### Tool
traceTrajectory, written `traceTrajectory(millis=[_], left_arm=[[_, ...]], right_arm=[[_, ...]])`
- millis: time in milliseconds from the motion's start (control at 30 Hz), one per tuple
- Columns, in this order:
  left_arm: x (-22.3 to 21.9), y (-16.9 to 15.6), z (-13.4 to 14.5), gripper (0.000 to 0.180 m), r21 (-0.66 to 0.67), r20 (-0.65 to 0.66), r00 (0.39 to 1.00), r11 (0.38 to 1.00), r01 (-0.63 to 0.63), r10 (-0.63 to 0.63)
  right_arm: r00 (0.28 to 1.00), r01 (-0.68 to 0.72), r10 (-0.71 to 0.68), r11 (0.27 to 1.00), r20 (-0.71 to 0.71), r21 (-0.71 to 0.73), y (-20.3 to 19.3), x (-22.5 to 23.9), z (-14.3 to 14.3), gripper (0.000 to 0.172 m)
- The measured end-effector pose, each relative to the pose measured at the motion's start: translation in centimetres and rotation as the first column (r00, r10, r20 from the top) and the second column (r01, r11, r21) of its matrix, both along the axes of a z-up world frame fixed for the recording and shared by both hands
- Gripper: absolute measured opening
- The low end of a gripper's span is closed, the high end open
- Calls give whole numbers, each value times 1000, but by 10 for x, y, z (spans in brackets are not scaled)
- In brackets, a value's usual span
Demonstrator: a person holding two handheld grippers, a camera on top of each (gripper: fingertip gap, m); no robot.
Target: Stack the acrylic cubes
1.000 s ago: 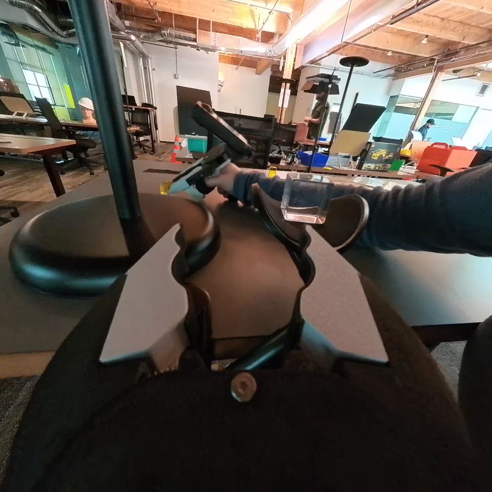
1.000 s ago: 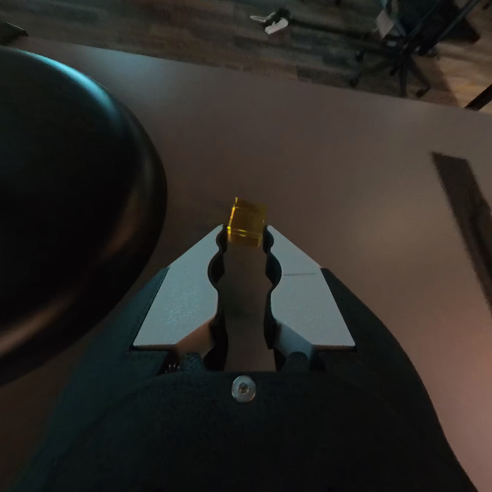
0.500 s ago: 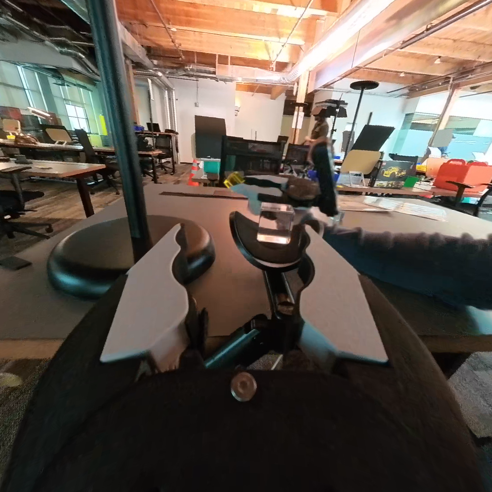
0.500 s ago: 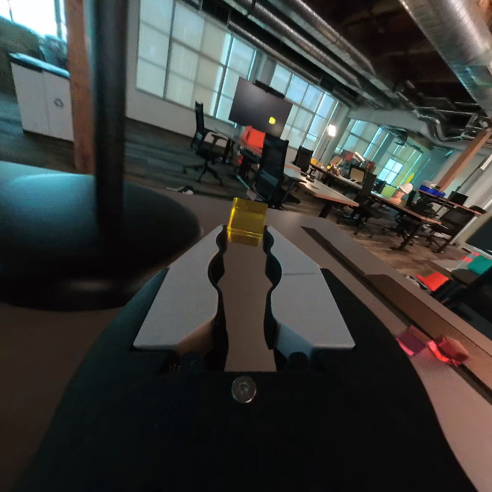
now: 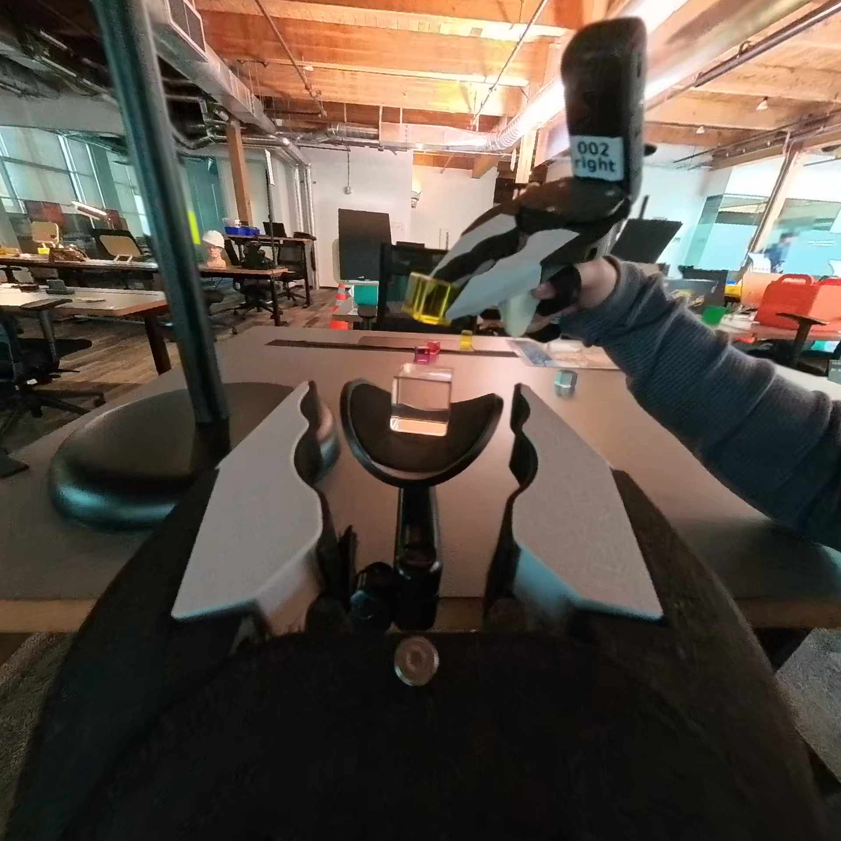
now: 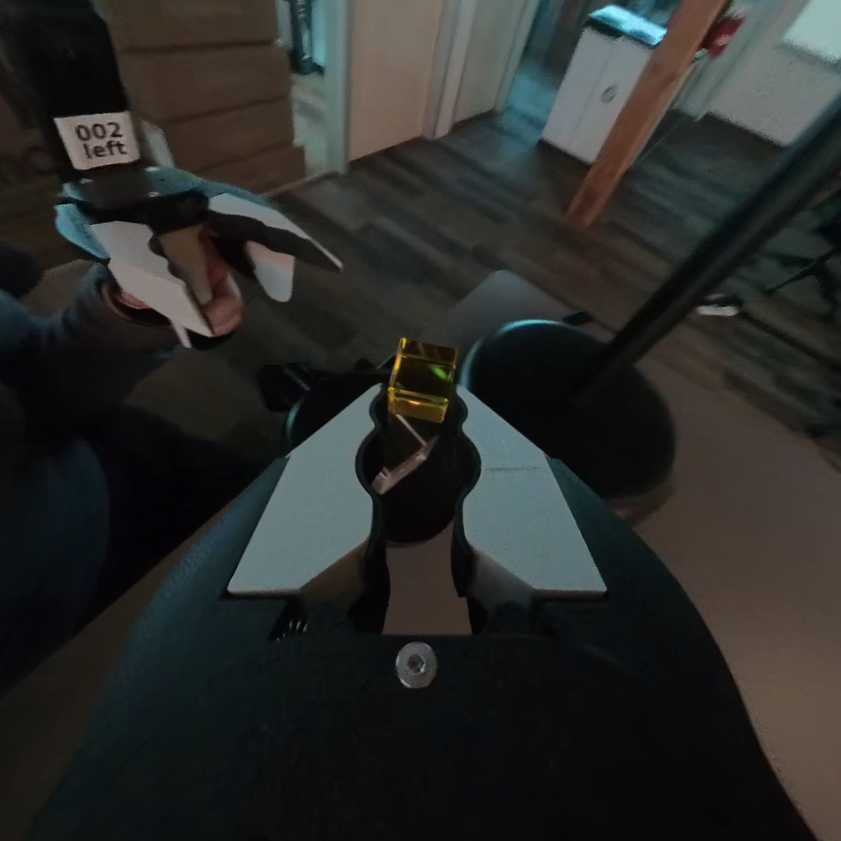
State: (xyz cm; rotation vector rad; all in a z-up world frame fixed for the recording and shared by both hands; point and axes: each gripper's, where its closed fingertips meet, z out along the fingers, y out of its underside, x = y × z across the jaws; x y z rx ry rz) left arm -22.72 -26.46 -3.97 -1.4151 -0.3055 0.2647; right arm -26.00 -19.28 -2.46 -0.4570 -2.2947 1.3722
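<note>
since the earlier frames the right gripper (image 5: pixel 443 291) has swung up off the brown table (image 5: pixel 569 455) and round, carrying its yellow cube (image 6: pixel 421 387) with it; a second ago it pointed down at the table top beside the lamp base, and now it hangs above the black dish (image 5: pixel 418 437), facing back toward the left gripper (image 5: pixel 412 409). its two grey fingers (image 6: pixel 327 478) are clamped on the yellow cube, one pad on each side, with the cube's front half sticking out past the tips.

the left gripper has its fingers wide apart and grips nothing. between them, but touching neither, is the black dish on a short stem, and a clear cube (image 5: pixel 421 405) sits in that dish. in the right wrist view the clear cube (image 6: pixel 400 464) shows through the gap just under the yellow one.

done, as it looks: one clear cube is in the dish and the yellow cube is lifted over it. the yellow cube is not yet set down. farther off on the table lie a magenta cube (image 5: pixel 422 354), a red cube (image 5: pixel 433 348), a second yellow cube (image 5: pixel 466 339) and a pale blue cube (image 5: pixel 565 381), all untouched. the black lamp base (image 5: pixel 136 455) stands left of the dish.
</note>
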Motion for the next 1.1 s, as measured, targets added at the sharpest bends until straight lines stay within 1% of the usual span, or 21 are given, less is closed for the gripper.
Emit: traceTrajectory(millis=[67, 233, 467, 600, 667, 733, 800, 833, 867, 900, 933, 967, 1000, 1033, 1100], left_arm=[[4, 5, -2, 84, -19, -7, 1000, 1000, 3, -3], [8, 12, -3, 85, -49, -28, 1000, 999, -9, 8], [11, 15, -3, 85, -62, -34, 999, 998, -3, 1], [12, 17, -5, 85, -69, -33, 999, 998, 4, -7], [12, 17, -6, 85, -70, -34, 999, 998, 6, -8], [12, 17, -6, 85, -68, -37, 999, 998, 4, -7], [12, 15, -6, 86, -64, -39, 999, 998, 2, -5], [12, 14, -6, 86, -62, -38, 999, 998, 1, -4], [11, 13, -6, 86, -59, -37, 999, 998, 0, -2], [10, 12, -6, 86, -56, -36, 999, 998, -2, 0], [9, 11, -6, 87, -54, -34, 999, 999, -3, 1], [9, 10, -6, 86, -52, -33, 999, 999, -4, 2], [8, 10, -6, 86, -50, -32, 999, 999, -5, 4], [8, 10, -6, 86, -48, -31, 1000, 999, -5, 4], [7, 10, -7, 87, -49, -27, 1000, 999, -3, 2]], right_arm=[[999, -29, 29, 1000, 40, 11, -6, 2, -7, 24], [995, -52, 46, 997, 91, 61, -11, 5, -22, 25], [991, -34, 21, 995, 133, 96, -4, 4, -33, 25], [989, -34, 23, 997, 146, 76, -5, 3, -34, 25], [991, -20, 10, 997, 135, 71, -2, 2, -31, 38], [996, 28, -34, 997, 86, 74, 10, -2, -21, 54], [992, 130, -130, 991, -2, 43, 39, -8, -1, 60], [979, 201, -200, 980, -48, 11, 59, -11, 11, 61], [952, 292, -293, 956, -90, -25, 86, -14, 23, 61], [907, 399, -403, 915, -122, -56, 118, -17, 32, 61], [845, 513, -518, 855, -135, -75, 154, -16, 38, 59], [769, 621, -626, 779, -126, -81, 191, -12, 38, 57], [682, 722, -725, 688, -97, -75, 228, -4, 35, 53], [577, 812, -815, 580, -55, -64, 266, 7, 28, 49], [341, 940, -938, 339, 70, -32, 332, 35, 8, 41]])
